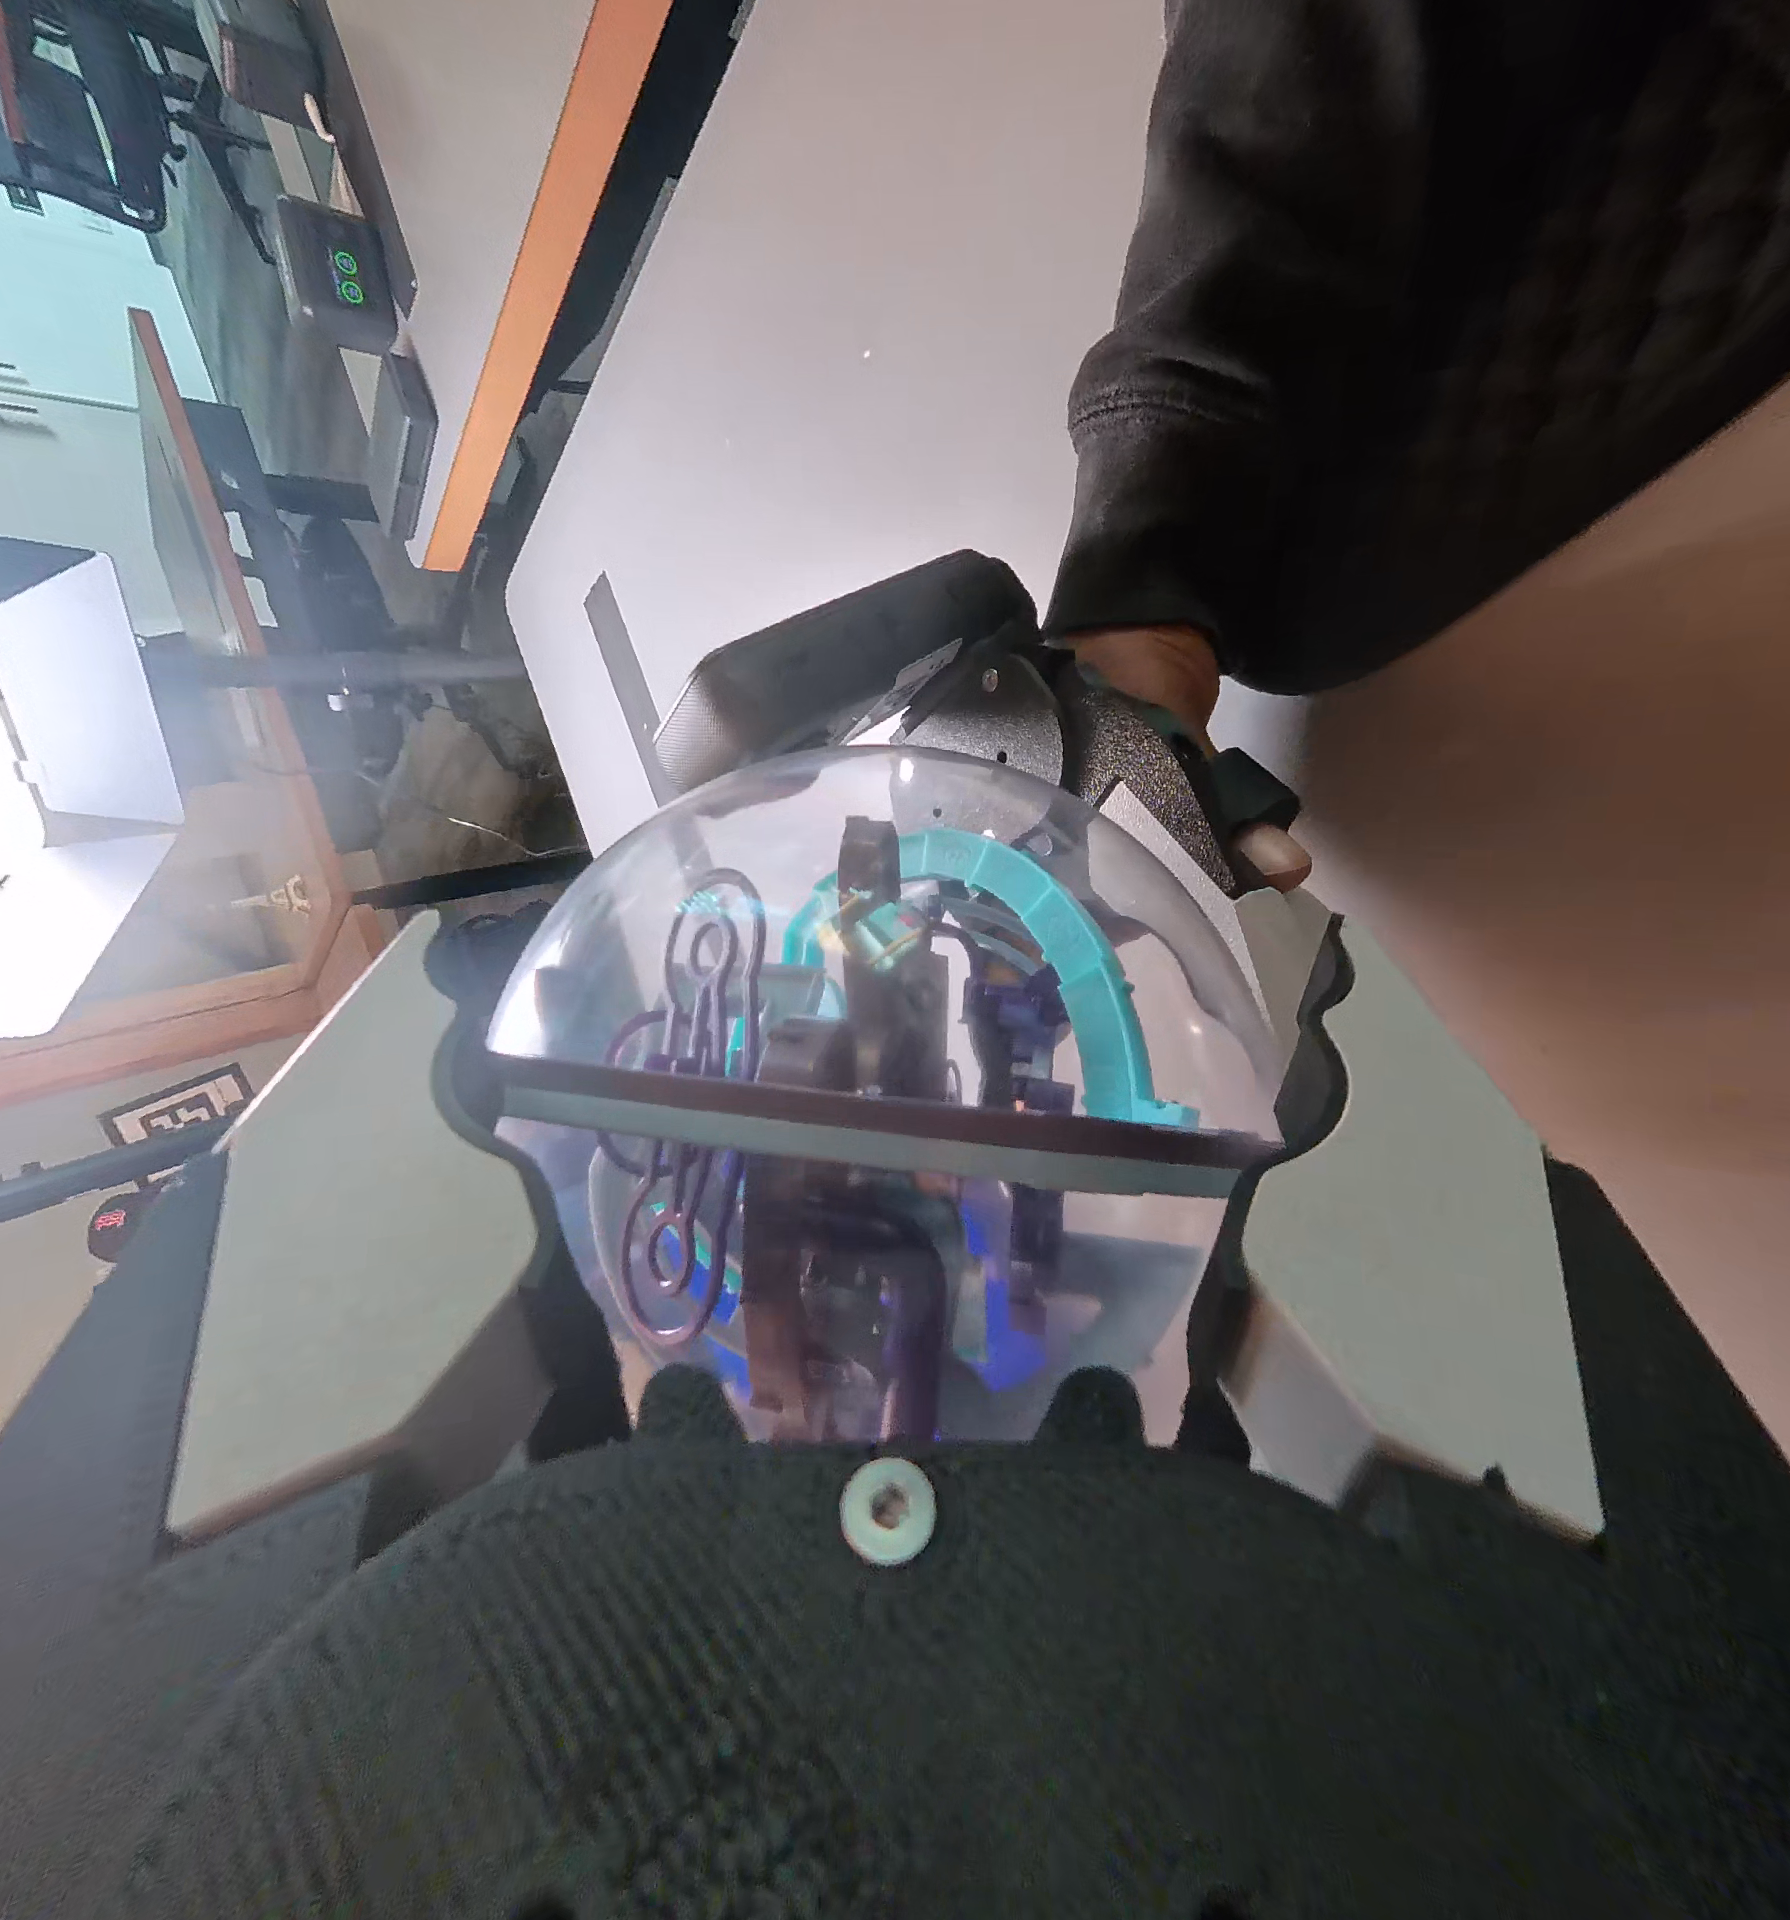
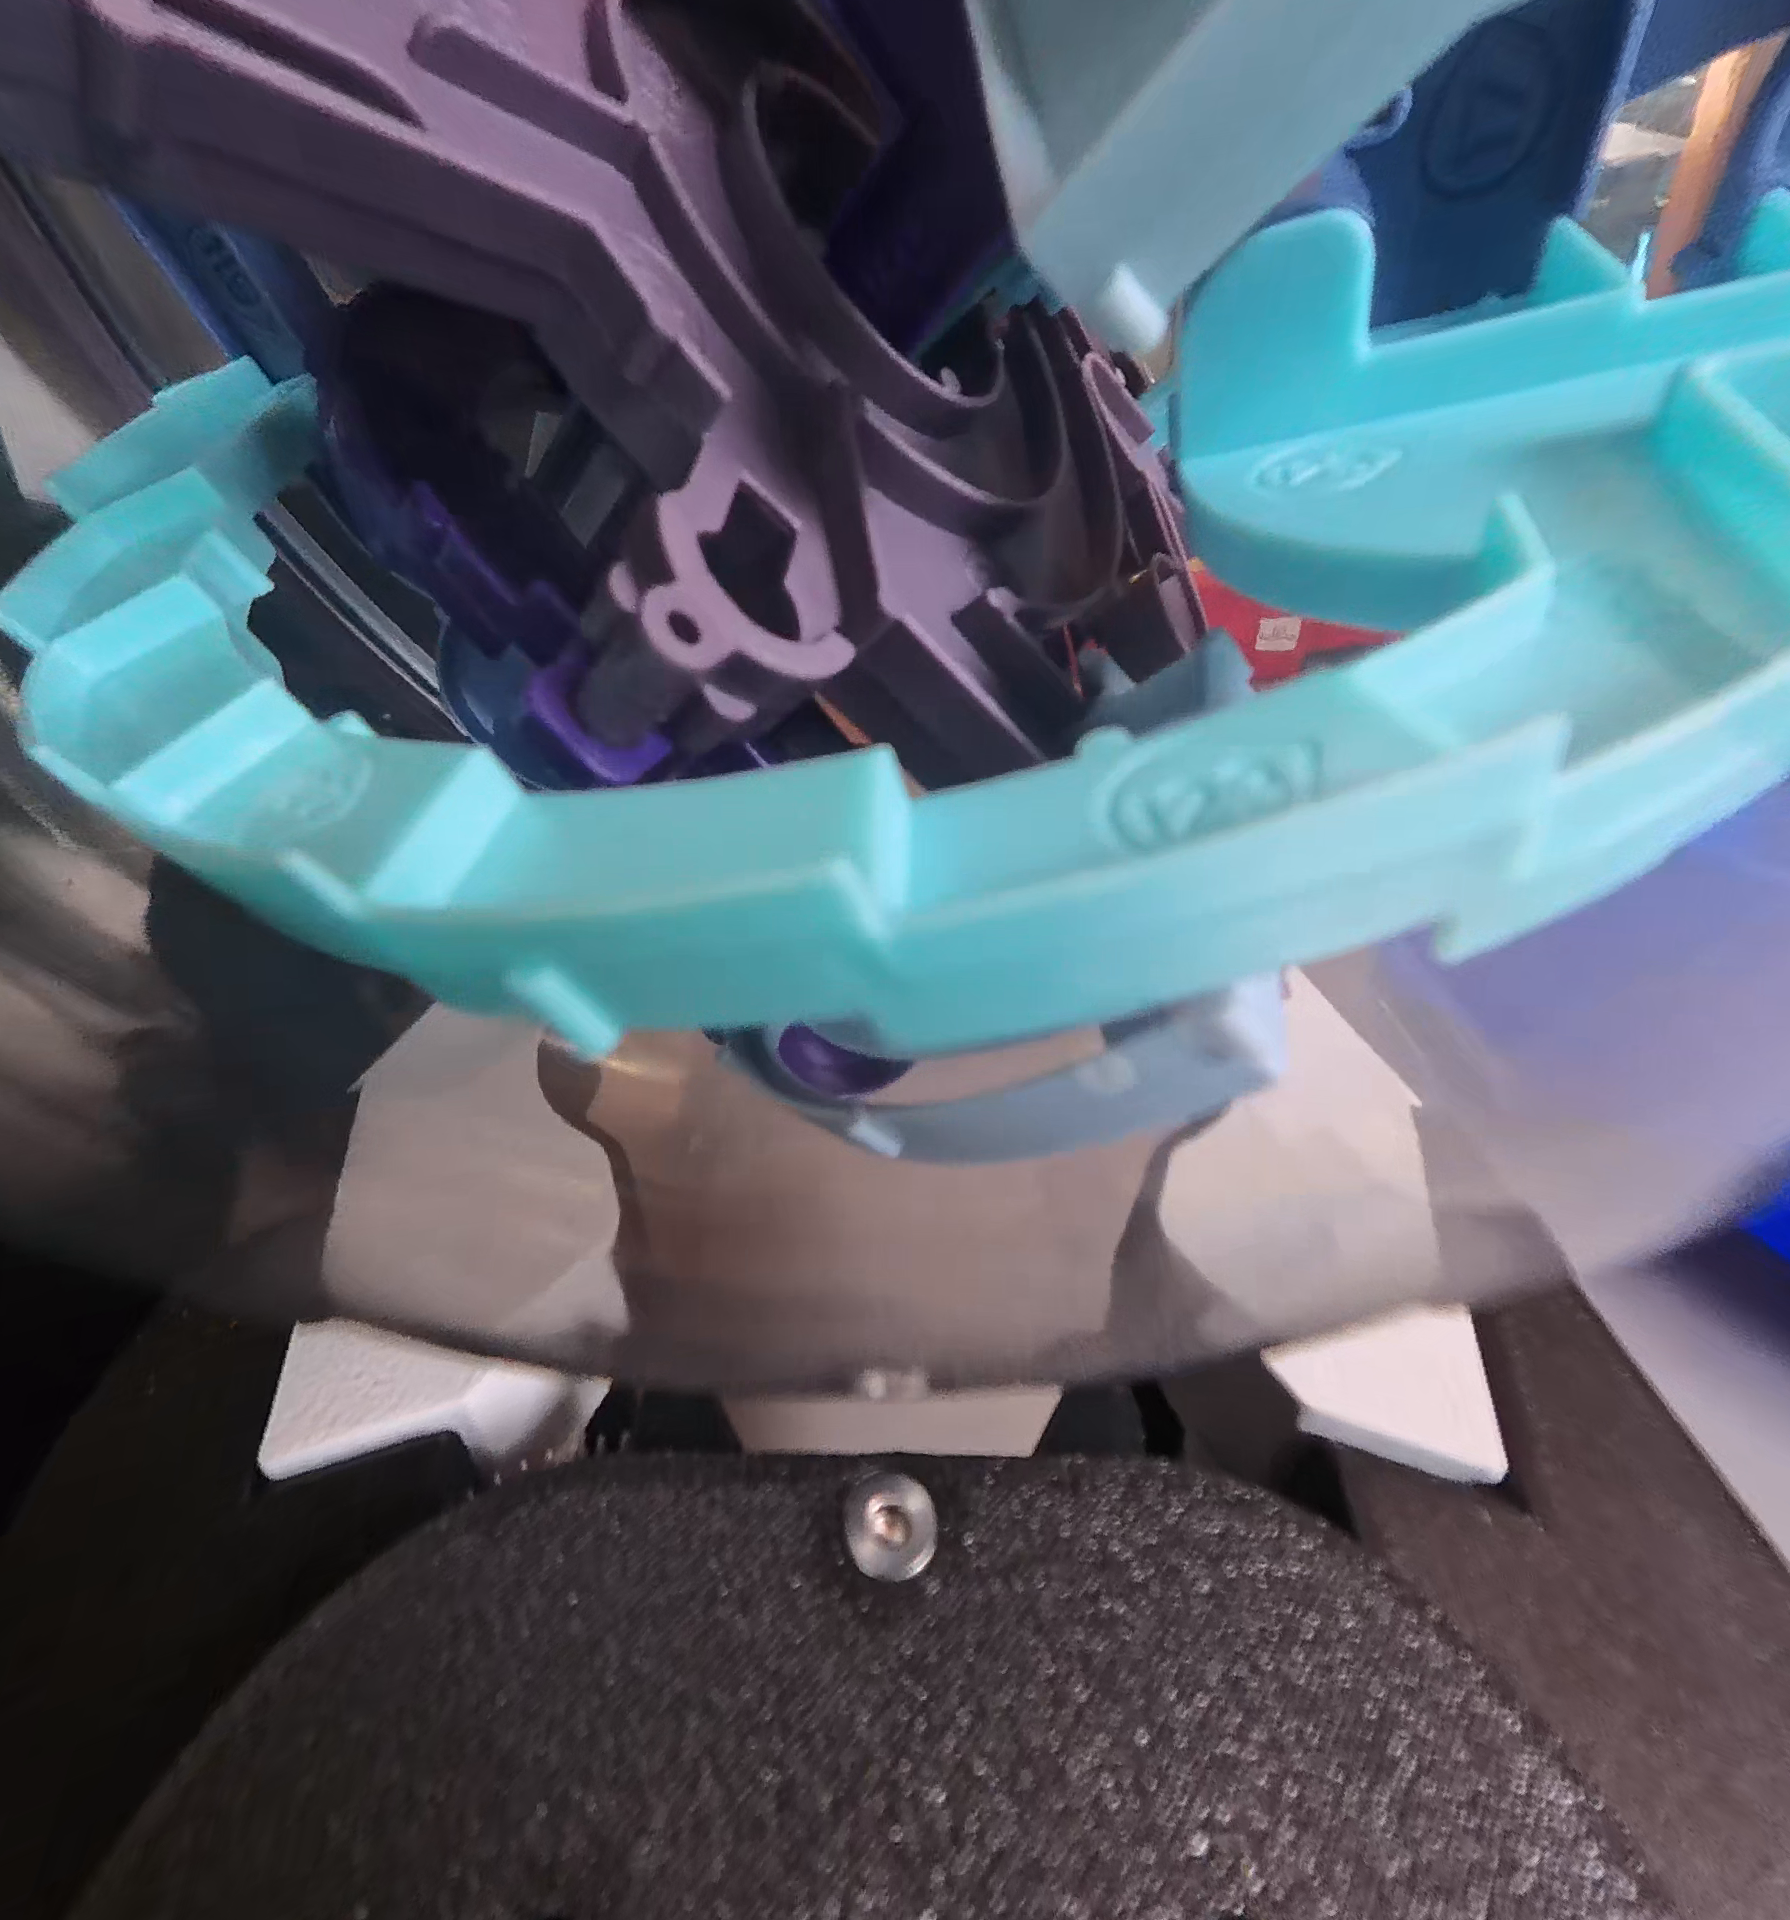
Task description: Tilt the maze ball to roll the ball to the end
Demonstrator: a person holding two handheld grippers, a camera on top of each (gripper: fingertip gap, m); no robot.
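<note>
- The maze ball (image 1: 886,1049) sits cradled between my left gripper (image 1: 886,1039) fingers (image 1: 351,1174), jaws spread wide with a pad against each flank, so I can swing the whole sphere.
- It's up off the table (image 1: 818,364), held in the air.
- Teal track (image 1: 1078,966) arcs over the purple ramps; the little ball I can't pick out.
- Right gripper (image 2: 891,1143) is pushed up against the far side, shell filling its view; I judge it's bracing the tilt, though whether its fingers clamp, I can't tell.
- A hand (image 1: 1161,675) holds that right gripper.
</note>
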